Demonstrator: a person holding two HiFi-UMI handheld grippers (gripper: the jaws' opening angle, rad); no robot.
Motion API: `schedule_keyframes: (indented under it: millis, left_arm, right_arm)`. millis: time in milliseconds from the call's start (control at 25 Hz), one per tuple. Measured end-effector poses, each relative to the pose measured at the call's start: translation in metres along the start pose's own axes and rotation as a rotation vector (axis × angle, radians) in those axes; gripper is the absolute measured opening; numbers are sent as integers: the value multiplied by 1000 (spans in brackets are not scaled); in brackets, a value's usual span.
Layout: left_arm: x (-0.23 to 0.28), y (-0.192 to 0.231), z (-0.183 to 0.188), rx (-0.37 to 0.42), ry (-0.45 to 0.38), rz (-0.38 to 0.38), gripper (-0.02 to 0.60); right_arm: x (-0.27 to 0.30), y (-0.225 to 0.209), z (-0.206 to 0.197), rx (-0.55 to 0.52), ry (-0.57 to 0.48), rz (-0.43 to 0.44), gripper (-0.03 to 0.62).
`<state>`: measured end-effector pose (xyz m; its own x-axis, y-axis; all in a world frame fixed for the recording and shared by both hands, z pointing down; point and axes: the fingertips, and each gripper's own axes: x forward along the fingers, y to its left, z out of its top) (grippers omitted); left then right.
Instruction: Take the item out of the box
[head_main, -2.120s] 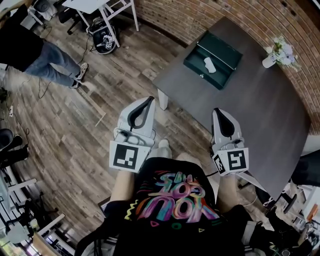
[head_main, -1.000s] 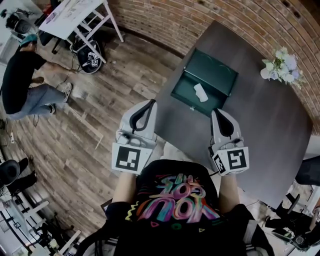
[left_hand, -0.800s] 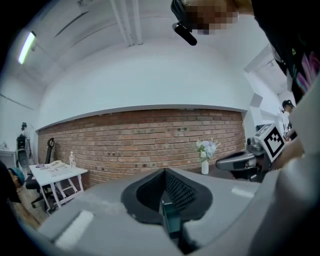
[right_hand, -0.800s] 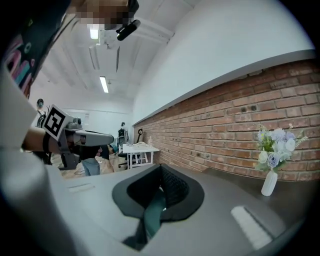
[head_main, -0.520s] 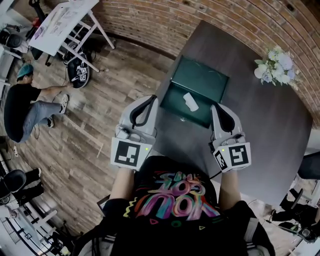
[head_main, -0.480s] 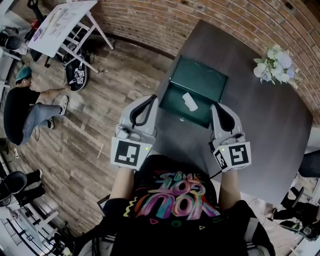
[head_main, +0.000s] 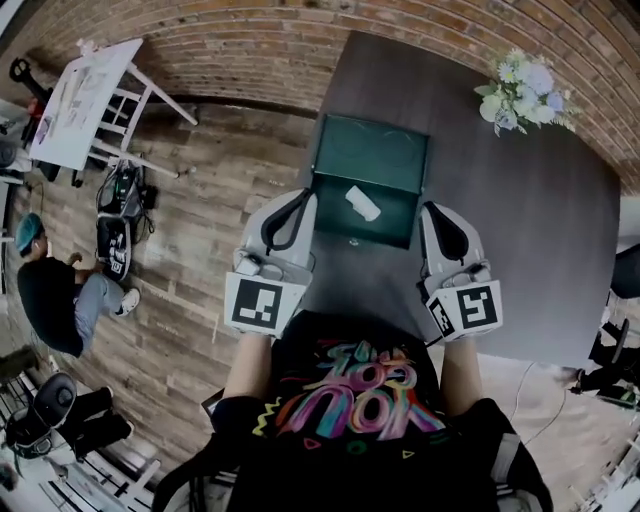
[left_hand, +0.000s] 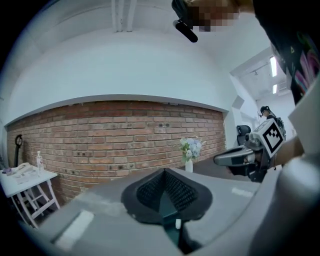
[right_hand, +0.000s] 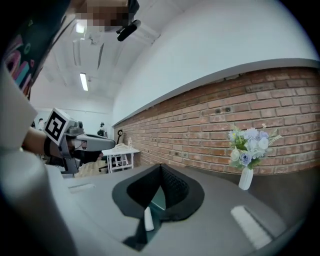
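Dark table: open green box holds small white item, probably light and soft, to be pinched across its middle; left gripper and right gripper, both clenched empty, flank the box.

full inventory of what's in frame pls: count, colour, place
table: 1, dark grey, beside the brick wall
box: 1, dark green, lid open, on the table's near left part
item: 1, white, lying inside the box
vase of flowers: 1, white vase, pale blooms, far right of the table
brick wall: 1, red-brown, beyond the table
floor: brown wood planks, left of the table
side table: 1, white, far left by the wall
bystander: 1, black top, teal cap, low on the floor at left
left gripper: 1, white-grey, shut, empty, left of the box
right gripper: 1, white-grey, shut, empty, right of the box
T-shirt: 1, black, multicolour print, bottom centre
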<state>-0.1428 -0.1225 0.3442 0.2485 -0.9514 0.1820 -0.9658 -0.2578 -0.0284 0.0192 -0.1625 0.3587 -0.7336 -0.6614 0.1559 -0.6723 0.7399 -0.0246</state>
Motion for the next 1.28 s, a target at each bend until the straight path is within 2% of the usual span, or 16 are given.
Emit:
schedule_keyframes:
  millis: [400, 920, 1080, 1280]
  left_arm:
    - [30, -8, -4, 18, 15, -120, 0]
    - [48, -16, -15, 38, 60, -188, 0]
    - [54, -23, -19, 61, 69, -217, 0]
    - [60, -33, -27, 144, 83, -255, 5]
  right_arm:
    - [-8, -17, 3, 8, -1, -115, 2]
    - [-18, -25, -6, 24, 21, -169, 2]
    - [-22, -29, -11, 35, 29, -176, 2]
    - [-26, -33, -15, 36, 36, -179, 2]
